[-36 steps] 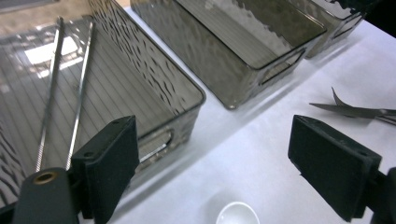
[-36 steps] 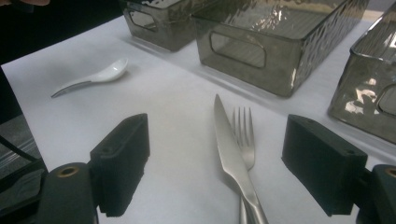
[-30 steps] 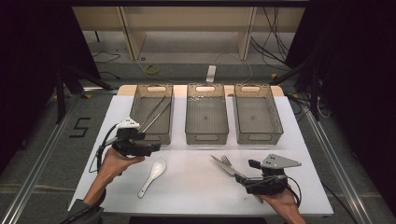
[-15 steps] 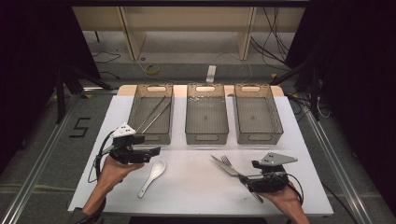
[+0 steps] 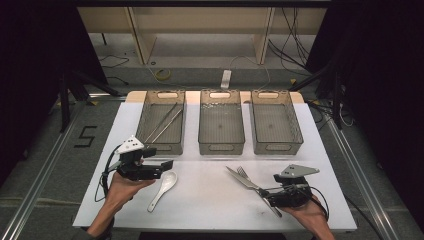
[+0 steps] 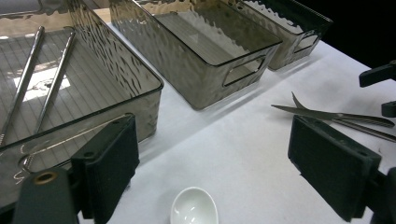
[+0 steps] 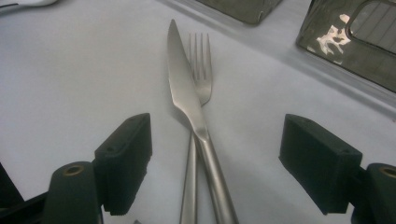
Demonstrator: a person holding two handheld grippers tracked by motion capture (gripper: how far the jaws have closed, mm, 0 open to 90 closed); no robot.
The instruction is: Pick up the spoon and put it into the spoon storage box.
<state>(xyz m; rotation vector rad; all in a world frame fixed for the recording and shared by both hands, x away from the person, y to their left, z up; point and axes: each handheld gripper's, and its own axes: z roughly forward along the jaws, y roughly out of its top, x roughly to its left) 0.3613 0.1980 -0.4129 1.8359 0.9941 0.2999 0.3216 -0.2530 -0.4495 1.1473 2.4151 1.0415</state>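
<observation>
Closing your right gripper [image 7: 212, 163], jaws wide around the crossed knife [image 7: 187, 93] and fork [image 7: 201, 70] handles, may grab both. Your left gripper [image 6: 210, 172], also spread and empty, hovers above the spoon [image 6: 194, 212].

High cam overhead; 2 gripper cams close, sharing knife [image 5: 243, 179].

White table [image 5: 210, 200], three smoky bins [image 5: 221, 148] at back, white spoon [image 5: 163, 189], knife [image 5: 250, 186] over fork [image 5: 242, 172]
</observation>
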